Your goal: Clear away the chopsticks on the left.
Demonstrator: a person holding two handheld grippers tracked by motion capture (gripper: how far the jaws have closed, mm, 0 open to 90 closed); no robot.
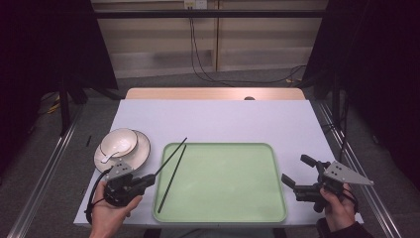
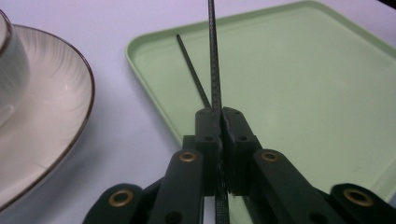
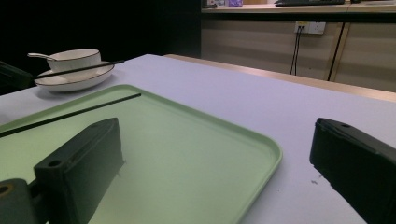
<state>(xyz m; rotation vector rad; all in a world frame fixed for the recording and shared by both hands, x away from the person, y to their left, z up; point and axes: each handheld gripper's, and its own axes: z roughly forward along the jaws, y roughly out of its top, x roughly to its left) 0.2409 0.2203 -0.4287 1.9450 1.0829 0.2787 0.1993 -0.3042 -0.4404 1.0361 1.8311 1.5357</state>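
White desk (image 1: 218, 119) surface, dark curtains on both sides, a wall with sockets and cables behind. A green tray (image 1: 233, 208) lies at the near middle of the desk.

Left hand-held gripper (image 1: 151, 178): jaws closed flat on one black chopstick (image 1: 171, 156), gripped near its near end. In the left gripper view the held chopstick (image 2: 214, 56) runs straight out from between the jaws, away from the hand, rising over the tray's left rim (image 2: 140, 70). Its free end points toward the far left corner of the tray.

Second chopstick (image 1: 172, 178): lies flat in the tray, along the left edge, long axis nearly parallel to the held one and just to its right in the high view. In the left gripper view this second chopstick (image 2: 191, 70) sits just left of the held one, with its near end close to the jaws.

Right hand-held gripper (image 1: 297, 171): jaws wide apart, nothing between them, held at the tray's right edge. It is well apart from both chopsticks; the left hand is the nearer one.

Judgement: the held chopstick is to be laid beside its mate, so the move turns on keeping the two long axes parallel while lowering.

Containers:
- Tray: holds the one loose chopstick; the rest is bare.
- Plate (image 1: 141, 156), left of the tray: carries a bowl (image 1: 124, 139).
- Bowl: holds a white spoon (image 1: 111, 153), handle over the near rim.
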